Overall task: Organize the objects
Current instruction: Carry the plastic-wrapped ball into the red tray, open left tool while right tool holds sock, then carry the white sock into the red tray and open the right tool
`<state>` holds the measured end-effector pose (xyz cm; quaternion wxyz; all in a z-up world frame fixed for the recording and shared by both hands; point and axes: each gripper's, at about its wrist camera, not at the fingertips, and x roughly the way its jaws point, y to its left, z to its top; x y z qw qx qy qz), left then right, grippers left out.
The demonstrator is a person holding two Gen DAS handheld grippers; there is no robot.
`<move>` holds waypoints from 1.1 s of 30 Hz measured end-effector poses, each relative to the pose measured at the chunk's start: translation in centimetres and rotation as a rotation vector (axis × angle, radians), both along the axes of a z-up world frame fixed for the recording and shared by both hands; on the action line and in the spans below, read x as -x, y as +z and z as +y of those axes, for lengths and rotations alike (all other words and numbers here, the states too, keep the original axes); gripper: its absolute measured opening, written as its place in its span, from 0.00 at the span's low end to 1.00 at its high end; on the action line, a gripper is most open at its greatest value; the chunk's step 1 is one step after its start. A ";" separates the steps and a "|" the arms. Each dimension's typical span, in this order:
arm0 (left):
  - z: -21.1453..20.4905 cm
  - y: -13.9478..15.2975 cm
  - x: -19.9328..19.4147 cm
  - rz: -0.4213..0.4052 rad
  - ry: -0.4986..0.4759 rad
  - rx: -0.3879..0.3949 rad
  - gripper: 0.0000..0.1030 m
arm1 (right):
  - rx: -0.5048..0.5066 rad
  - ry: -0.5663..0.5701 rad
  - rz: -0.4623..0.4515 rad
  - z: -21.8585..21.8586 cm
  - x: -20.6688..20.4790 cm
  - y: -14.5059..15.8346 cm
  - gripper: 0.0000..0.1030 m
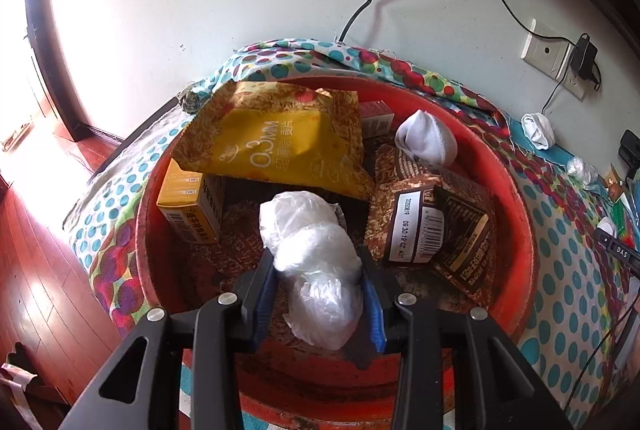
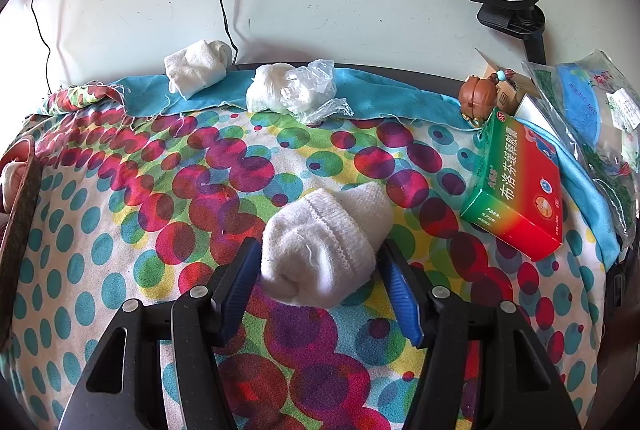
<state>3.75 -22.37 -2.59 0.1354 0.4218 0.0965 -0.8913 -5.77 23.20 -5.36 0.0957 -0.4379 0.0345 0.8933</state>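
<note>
basin point(image 1: 516, 214): red, seen ringed by the dotted cloth
cloth point(image 2: 168, 214): white, printed with teal, magenta, green dots
snack bag point(image 1: 280, 138): yellow, inside the basin
rolled sock point(image 2: 324, 250): white
medicine box point(image 2: 516, 190): green fading to red
gripper pads point(image 2: 404, 298): blue

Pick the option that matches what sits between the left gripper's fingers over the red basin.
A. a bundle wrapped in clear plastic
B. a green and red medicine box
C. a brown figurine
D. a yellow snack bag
A. In the left wrist view, the left gripper has its fingers on either side of a plastic-wrapped white bundle over the red basin; the yellow snack bag lies farther back in the basin.
</note>
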 end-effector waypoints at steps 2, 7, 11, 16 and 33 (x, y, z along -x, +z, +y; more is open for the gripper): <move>0.0 -0.3 0.0 -0.002 0.001 -0.006 0.39 | -0.002 -0.002 -0.001 -0.1 0.0 0.0 0.57; 0.0 -0.4 -0.1 -0.004 0.012 0.011 0.43 | -0.002 -0.001 -0.001 -0.1 0.0 0.0 0.58; 0.1 -0.5 -0.3 0.009 -0.005 -0.017 0.56 | -0.002 -0.001 -0.001 -0.3 0.1 0.0 0.59; 0.6 0.0 -1.4 0.059 -0.007 0.049 0.58 | -0.002 -0.002 0.000 -0.3 0.1 0.0 0.59; 2.6 3.1 -4.1 0.289 0.014 0.153 0.60 | -0.066 0.009 0.010 -0.4 -0.2 0.3 0.39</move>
